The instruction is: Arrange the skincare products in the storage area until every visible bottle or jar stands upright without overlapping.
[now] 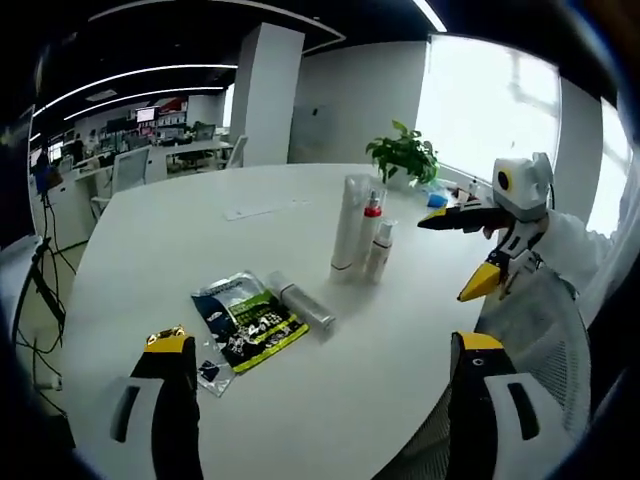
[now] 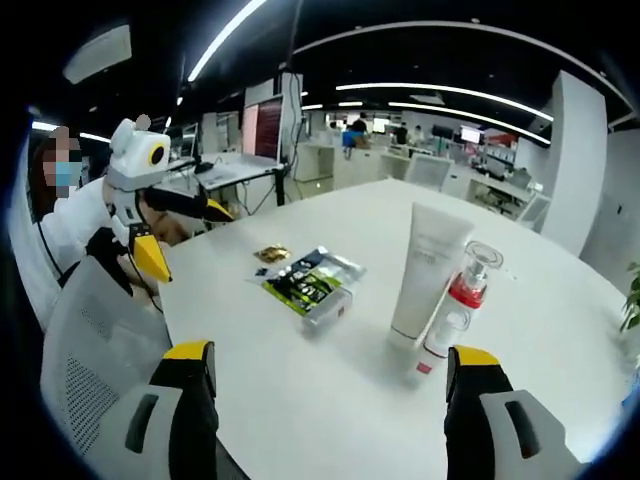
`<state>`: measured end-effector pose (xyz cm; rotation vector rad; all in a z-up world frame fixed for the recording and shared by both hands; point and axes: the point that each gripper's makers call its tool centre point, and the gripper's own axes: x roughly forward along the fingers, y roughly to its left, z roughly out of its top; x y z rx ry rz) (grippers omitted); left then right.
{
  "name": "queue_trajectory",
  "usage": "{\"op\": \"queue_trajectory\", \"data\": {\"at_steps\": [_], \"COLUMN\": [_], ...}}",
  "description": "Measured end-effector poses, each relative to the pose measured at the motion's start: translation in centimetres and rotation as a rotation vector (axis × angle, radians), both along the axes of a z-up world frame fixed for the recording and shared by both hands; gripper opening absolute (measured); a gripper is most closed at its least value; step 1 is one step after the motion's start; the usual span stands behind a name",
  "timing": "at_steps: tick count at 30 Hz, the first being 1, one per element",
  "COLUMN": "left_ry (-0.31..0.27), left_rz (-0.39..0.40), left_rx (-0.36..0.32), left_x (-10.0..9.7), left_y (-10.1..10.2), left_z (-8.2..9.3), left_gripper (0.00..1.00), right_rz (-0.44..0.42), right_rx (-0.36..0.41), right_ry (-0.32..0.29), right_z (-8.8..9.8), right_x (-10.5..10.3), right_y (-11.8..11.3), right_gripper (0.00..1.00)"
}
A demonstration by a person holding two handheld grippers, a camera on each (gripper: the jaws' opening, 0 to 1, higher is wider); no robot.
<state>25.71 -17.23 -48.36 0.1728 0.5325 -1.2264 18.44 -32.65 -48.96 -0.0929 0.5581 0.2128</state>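
Note:
Three products stand together on the round white table [image 1: 200, 230]: a tall white tube [image 1: 347, 225], a clear-capped bottle with a red collar [image 1: 371, 222] and a small white bottle [image 1: 380, 250]. A silver tube [image 1: 300, 302] lies flat beside a green-and-black packet [image 1: 248, 320], with a small sachet [image 1: 213, 372] nearer me. My left gripper [image 1: 322, 345] is open above the near table edge, short of them. My right gripper [image 1: 442, 260] is open and holds nothing. From the other side I see the tall tube [image 2: 430, 270], red-collar bottle [image 2: 465, 295], packet [image 2: 312, 280], my open right gripper [image 2: 332, 355] and my left gripper [image 2: 195, 245].
A potted plant [image 1: 403, 155] and a blue object [image 1: 437, 200] stand at the table's far edge by the window. A white mesh chair [image 2: 90, 350] is at the table's rim. A person in white sleeves [image 2: 75, 225] holds the grippers. Office desks fill the background.

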Motion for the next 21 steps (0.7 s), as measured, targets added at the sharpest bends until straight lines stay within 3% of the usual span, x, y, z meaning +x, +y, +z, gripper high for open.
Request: {"op": "queue_trajectory", "data": {"at_steps": [17, 21], "left_ry": [0.007, 0.011], "left_rz": [0.036, 0.045], "left_rx": [-0.016, -0.016], "left_x": [0.4, 0.6], "left_y": [1.1, 1.3], "left_z": [-0.2, -0.3], "left_gripper": [0.99, 0.99], "right_rz": [0.130, 0.164], "right_rx": [-0.055, -0.040], "right_ry": [0.045, 0.072], "right_z": [-1.7, -2.3], "right_x": [2.8, 3.2], "right_y": [2.9, 3.8], "right_gripper": [0.85, 0.95]}}
